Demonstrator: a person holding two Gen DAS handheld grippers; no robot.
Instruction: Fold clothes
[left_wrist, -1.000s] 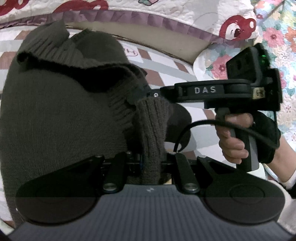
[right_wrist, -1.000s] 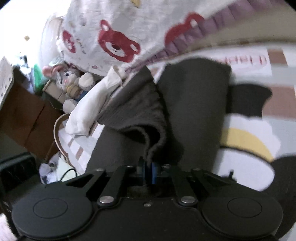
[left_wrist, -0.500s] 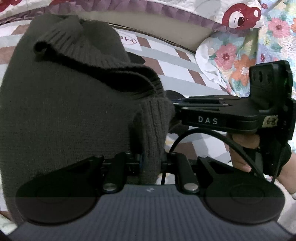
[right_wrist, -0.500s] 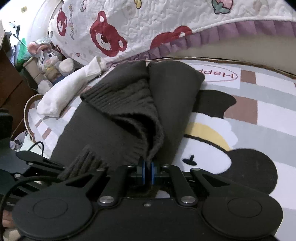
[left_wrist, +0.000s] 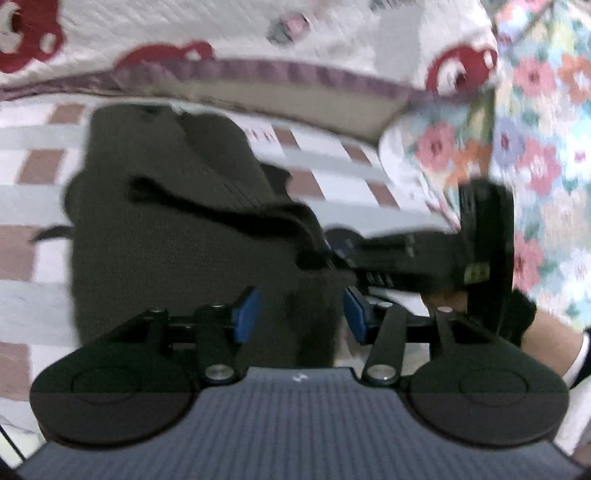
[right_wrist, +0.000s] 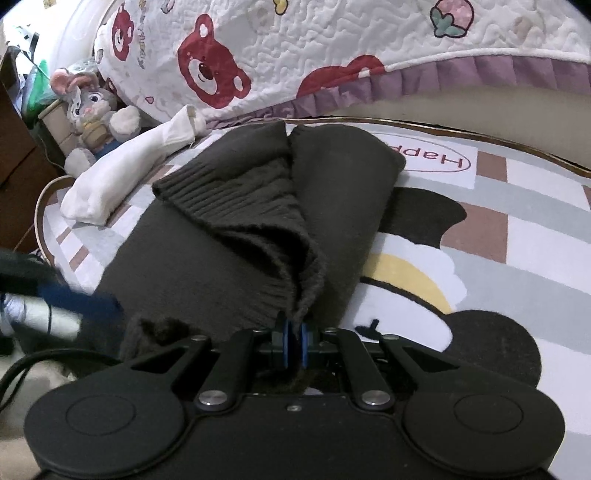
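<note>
Left gripper (left_wrist: 300, 314) fingers apart, sweater (right_wrist: 236, 229) cuff between; right gripper (right_wrist: 293, 345) fingers clamping sweater hem.

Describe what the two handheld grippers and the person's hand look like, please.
Both grippers are matte black with blue finger pads and silver pivot bolts: the left gripper has a ribbed grey body, and the right gripper has round black discs either side. The right hand wears a black glove and a white cuff.

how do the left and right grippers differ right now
The left gripper is open, its blue pads apart with the dark knit sweater loose between them; the right gripper is shut on the sweater's ribbed edge. The left view is motion-blurred, the right sharp. Both sit low at the sweater.
</note>
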